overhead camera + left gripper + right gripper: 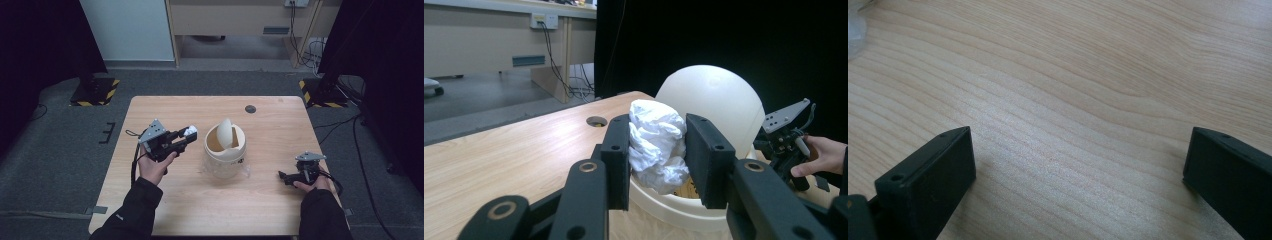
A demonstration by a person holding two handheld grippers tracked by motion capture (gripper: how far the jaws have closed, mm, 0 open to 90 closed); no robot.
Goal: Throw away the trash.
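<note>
**Setting: lab / recording room**

Single wooden table point(165, 205) on grey carpet point(55, 150). Black curtains point(35, 45) hang left and right. Stand bases with yellow-black hazard tape point(95, 92) flank the table's far corners. Loose cables point(312, 50) run to a wall socket point(543, 20). Plain wooden desk point(240, 20) stands behind.

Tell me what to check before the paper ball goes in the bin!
1. Paper ball pinched between the left gripper fingers: ok.
2. Bin upright on the table: ok.
3. Swing lid tipped, opening showing: ok.
4. Ball right above the opening: not ok, it is beside the rim in the high view.
5. Right gripper away from the bin, fingers wide apart: ok.
6. Room inside the bin: cannot tell.
</note>
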